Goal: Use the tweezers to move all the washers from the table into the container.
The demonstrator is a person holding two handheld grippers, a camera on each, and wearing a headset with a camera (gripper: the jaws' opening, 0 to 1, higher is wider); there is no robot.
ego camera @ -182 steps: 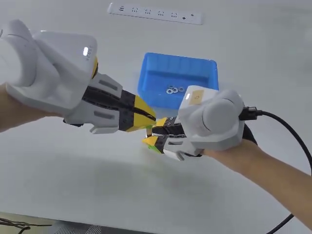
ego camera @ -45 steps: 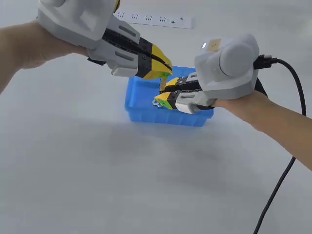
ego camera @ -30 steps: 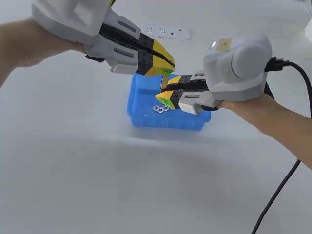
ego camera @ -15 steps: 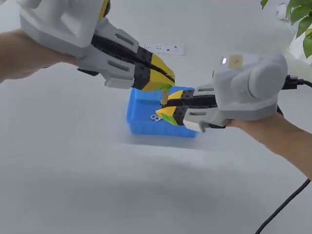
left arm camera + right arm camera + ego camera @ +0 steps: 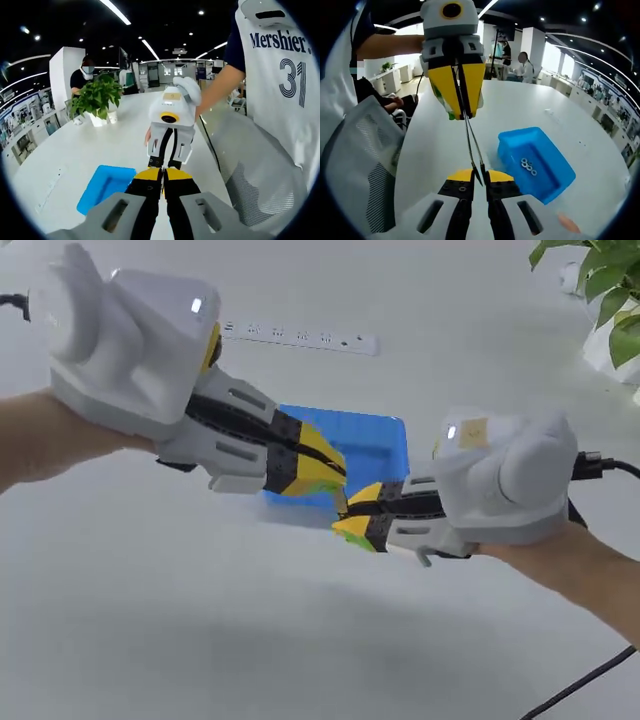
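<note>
Both tongs back from container (image 5: 380,440): L tongs (image 5: 338,472) clamped on tweezers (image 5: 469,140), R tongs (image 5: 345,523) together.

The left gripper (image 5: 335,480) has a white body, black jaw arms and yellow tips; the right gripper (image 5: 345,525) has the same colours, with a green edge on its lower tip. The container (image 5: 370,435) is bright blue, the washers (image 5: 528,166) silver, the tweezers (image 5: 470,145) dark metal. The table (image 5: 150,620) is pale grey-white, the cable (image 5: 590,680) black, the plant (image 5: 595,270) green
</note>
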